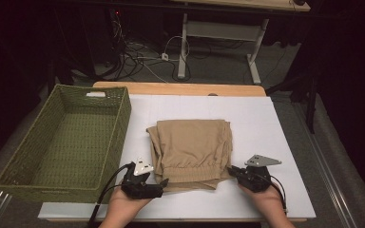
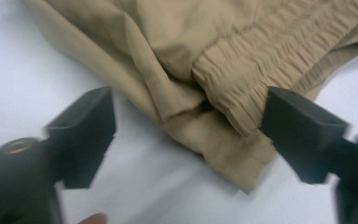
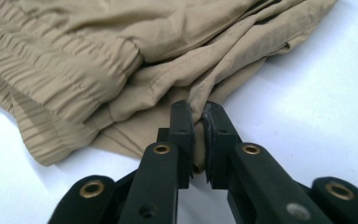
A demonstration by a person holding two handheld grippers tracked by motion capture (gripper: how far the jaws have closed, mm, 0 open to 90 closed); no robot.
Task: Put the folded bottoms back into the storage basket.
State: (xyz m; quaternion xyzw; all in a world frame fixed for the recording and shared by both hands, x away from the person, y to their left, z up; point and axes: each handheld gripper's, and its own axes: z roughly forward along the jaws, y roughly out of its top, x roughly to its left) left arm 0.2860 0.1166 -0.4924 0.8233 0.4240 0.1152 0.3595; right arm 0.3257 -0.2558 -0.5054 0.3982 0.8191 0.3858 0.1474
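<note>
right gripper: black two-jaw tool, jaws clenched on a pinch of the folded tan fabric garment with an elasticated waistband; the cloth bunches up between the two pads. in the high view this gripper sits at the garment's near right corner, a grey three-cornered plate on top, the person's right hand behind it.

left gripper: black two-jaw tool, jaws standing apart, released. the garment's near corner lies between them; the pad on the right of this view sits against the gathered waistband edge, the pad on the left stands off the cloth over bare surface. nothing is gripped. in the high view this gripper lies at the garment's near left corner, held by the person's left hand, a black cable trailing from it.

garment: lies flat between the two grippers, waistband toward them, the rest stretching away from them. it rests on a white sheet that covers the table.

left of the left gripper, beside the sheet: a green woven rectangular basket, well apart from the garment. beyond the table: a dark floor with cables and the white legs of another table.
</note>
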